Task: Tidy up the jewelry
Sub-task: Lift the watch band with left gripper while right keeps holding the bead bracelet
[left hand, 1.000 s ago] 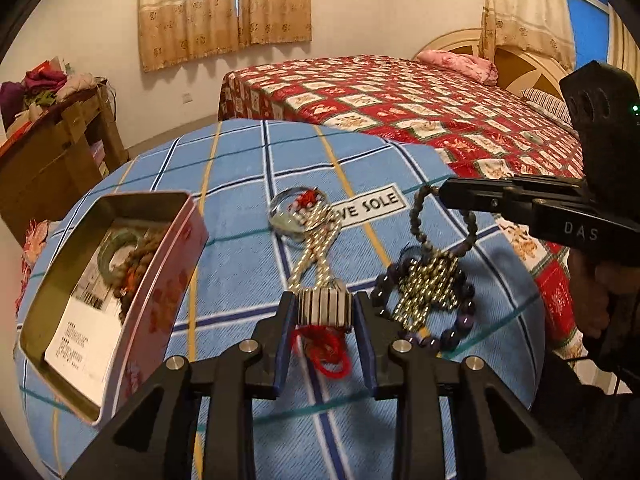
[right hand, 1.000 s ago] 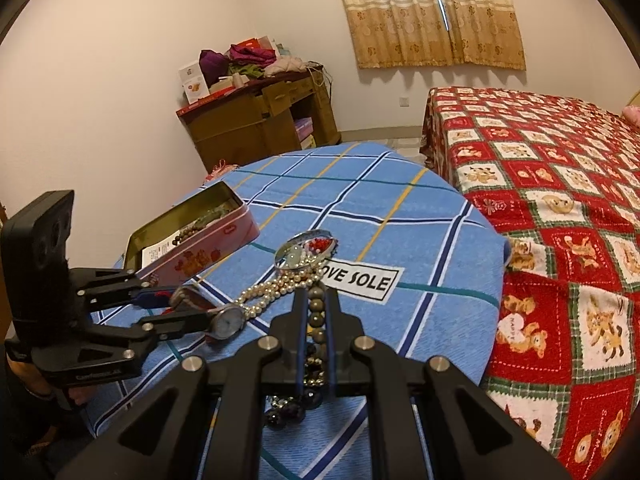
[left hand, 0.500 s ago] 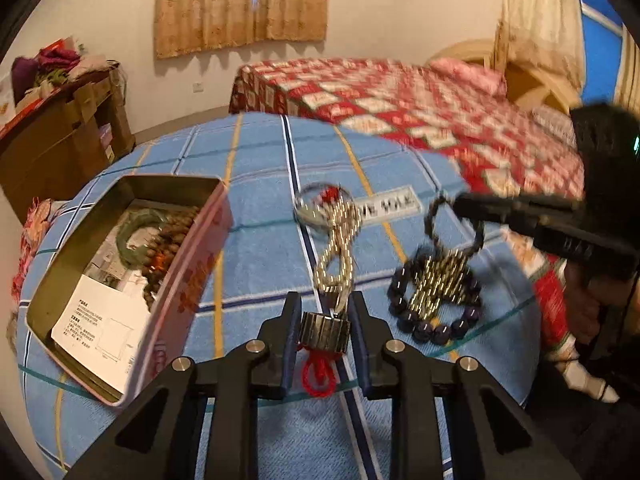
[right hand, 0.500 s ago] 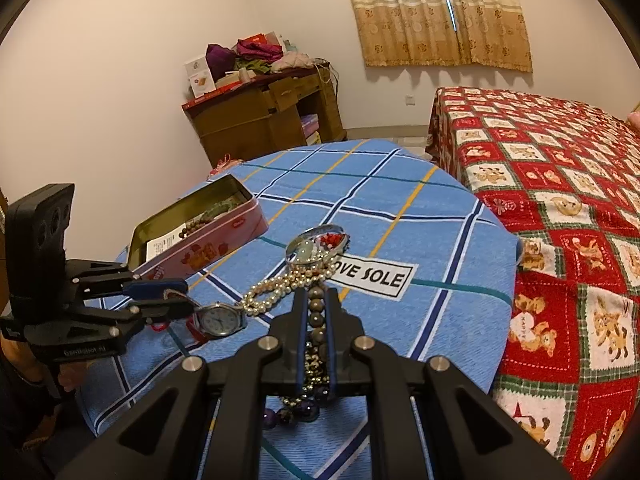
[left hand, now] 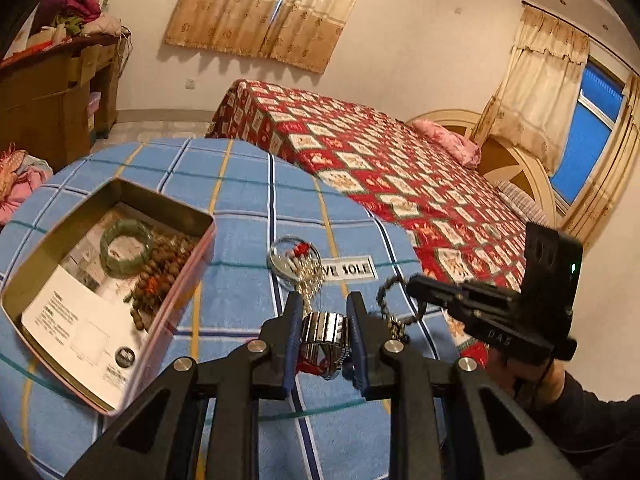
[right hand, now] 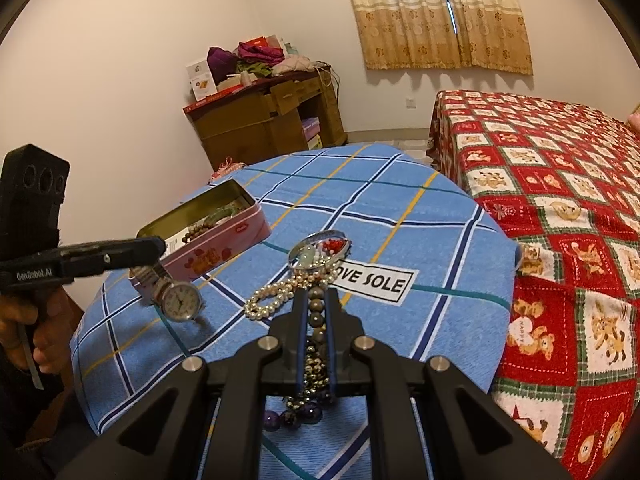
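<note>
Wristwatch on silver metal band (right hand: 178, 300) is hanging clamped in left gripper (left hand: 323, 330), needing carrying to pink tin (left hand: 182, 280); right gripper (right hand: 318, 320) is pinching dark bead bracelet (right hand: 316, 314).

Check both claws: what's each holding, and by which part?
Left claw grips the wristwatch by its metal band, face hanging free. Right claw is shut on the dark bead bracelet, pinching its strand.

White walls all round, warm indoor light; beige patterned curtains (right hand: 440, 16) hang drawn, a window (left hand: 588, 136) shows deep blue. A bed (left hand: 400, 168) under a red patchwork cover, pink pillow (left hand: 448, 144) at its arched headboard (left hand: 516, 152). A wooden dresser (right hand: 268, 124) piled with clothes
</note>
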Action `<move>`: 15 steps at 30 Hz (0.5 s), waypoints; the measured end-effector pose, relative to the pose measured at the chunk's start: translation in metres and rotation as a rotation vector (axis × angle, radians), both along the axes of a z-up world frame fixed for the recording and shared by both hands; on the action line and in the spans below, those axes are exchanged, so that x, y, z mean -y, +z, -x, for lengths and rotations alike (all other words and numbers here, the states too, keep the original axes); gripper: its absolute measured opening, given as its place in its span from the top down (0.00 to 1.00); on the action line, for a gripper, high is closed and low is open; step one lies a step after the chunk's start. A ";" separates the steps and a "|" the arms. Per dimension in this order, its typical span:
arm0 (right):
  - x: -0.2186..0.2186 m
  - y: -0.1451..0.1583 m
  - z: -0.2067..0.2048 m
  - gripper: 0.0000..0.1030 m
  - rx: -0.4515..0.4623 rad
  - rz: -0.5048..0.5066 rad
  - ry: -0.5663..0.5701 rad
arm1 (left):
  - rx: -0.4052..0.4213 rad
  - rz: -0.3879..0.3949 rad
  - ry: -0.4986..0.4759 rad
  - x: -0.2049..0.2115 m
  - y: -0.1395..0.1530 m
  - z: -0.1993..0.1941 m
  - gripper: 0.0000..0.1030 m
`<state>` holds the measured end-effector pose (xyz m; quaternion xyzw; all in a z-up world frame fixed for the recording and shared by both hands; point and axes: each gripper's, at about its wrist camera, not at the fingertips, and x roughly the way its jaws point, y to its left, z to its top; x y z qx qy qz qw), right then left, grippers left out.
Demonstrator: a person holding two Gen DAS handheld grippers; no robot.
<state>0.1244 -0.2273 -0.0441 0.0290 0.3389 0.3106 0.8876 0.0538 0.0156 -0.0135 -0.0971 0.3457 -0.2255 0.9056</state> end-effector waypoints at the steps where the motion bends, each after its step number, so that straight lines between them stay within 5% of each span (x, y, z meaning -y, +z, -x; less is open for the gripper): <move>1: -0.001 -0.001 -0.001 0.90 -0.004 0.000 0.001 | 0.049 -0.120 0.026 0.012 -0.002 0.002 0.78; 3: -0.003 -0.002 0.000 0.90 -0.005 0.002 0.007 | 0.032 -0.372 0.038 0.043 -0.026 -0.003 0.76; 4: -0.005 -0.002 0.002 0.90 -0.003 0.005 0.010 | 0.009 -0.410 0.035 0.049 -0.037 -0.004 0.76; 15: -0.007 -0.002 0.005 0.90 0.003 0.009 0.016 | -0.012 -0.407 0.076 0.028 -0.059 0.026 0.63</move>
